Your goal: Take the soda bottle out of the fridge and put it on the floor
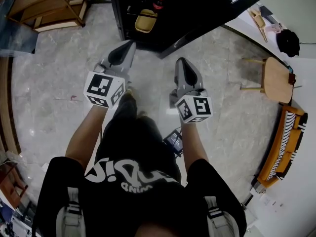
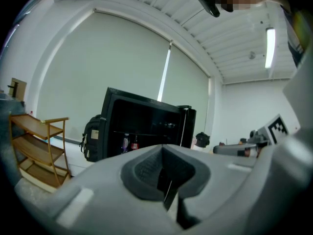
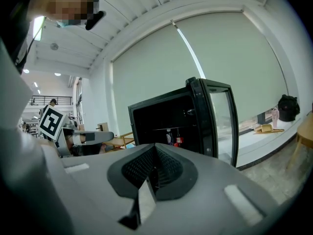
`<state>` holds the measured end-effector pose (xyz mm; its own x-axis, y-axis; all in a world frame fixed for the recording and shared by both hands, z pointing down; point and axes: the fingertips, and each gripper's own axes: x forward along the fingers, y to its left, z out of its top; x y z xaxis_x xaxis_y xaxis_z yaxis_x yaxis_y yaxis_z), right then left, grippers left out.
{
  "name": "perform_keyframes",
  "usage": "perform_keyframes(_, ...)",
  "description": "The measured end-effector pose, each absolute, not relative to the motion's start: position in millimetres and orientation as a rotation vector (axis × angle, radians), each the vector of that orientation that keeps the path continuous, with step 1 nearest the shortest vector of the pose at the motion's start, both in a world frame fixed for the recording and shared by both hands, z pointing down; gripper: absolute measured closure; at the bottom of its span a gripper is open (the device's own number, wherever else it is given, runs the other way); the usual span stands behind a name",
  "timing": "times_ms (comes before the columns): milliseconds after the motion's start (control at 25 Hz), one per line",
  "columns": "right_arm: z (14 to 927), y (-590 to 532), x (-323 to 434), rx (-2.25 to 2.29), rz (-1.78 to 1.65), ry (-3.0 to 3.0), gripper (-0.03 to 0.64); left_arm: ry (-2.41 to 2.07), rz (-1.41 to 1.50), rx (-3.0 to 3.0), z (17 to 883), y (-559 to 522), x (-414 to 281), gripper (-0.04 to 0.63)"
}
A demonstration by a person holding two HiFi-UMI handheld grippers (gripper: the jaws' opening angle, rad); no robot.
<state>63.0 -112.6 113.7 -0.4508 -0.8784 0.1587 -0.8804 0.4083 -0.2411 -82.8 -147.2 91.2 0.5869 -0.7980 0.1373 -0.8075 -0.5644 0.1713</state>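
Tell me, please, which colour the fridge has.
Black. The fridge shows best in the right gripper view, with its glass door open.

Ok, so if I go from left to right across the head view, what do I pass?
Shelf → left gripper → right gripper → round table.

One fridge (image 2: 146, 112), two bottles (image 2: 126, 143) (image 2: 135, 142) inside it, one wooden shelf (image 1: 49, 6), one backpack (image 2: 93, 137), two grippers (image 1: 129, 45) (image 1: 180, 61).
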Motion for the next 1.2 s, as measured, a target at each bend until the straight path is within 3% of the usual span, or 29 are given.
perform_keyframes(1200, 315, -189, 74, 1.682, 0.351, -2.735, 0.617, -1.406, -0.036, 2.664, 281, -252, -54, 0.592)
